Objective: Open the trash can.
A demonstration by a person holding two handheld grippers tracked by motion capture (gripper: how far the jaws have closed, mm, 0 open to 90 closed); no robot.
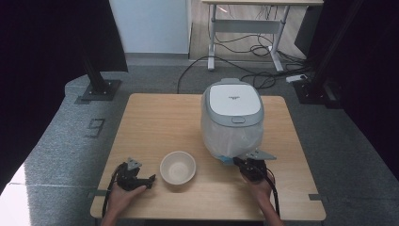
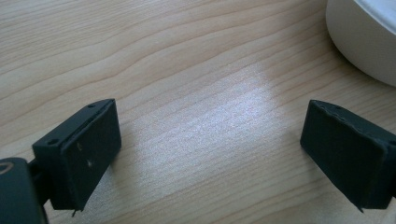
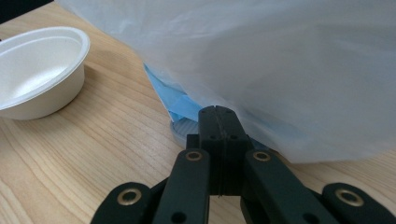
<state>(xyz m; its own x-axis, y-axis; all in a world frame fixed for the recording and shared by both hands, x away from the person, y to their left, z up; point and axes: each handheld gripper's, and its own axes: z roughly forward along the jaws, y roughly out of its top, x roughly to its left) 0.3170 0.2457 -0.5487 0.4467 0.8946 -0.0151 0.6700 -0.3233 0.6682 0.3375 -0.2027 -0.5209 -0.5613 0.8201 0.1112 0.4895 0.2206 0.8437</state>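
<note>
Right hand-held gripper (image 3: pixel 218 116) is seen with jaws together at the near foot of the bagged cooker (image 1: pixel 232 117), far right on the worktop (image 1: pixel 155 122); whether film is pinched cannot be told. Left hand-held gripper (image 2: pixel 210 154) is held apart beside the bowl (image 1: pixel 177 167). Risk judged: a pull could tear the film or drag the cooker.

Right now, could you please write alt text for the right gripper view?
The right gripper, jaws shut together, points at the base of a rice cooker wrapped in a translucent plastic bag, with blue showing through. A white bowl sits to the left on the wooden table.
</note>
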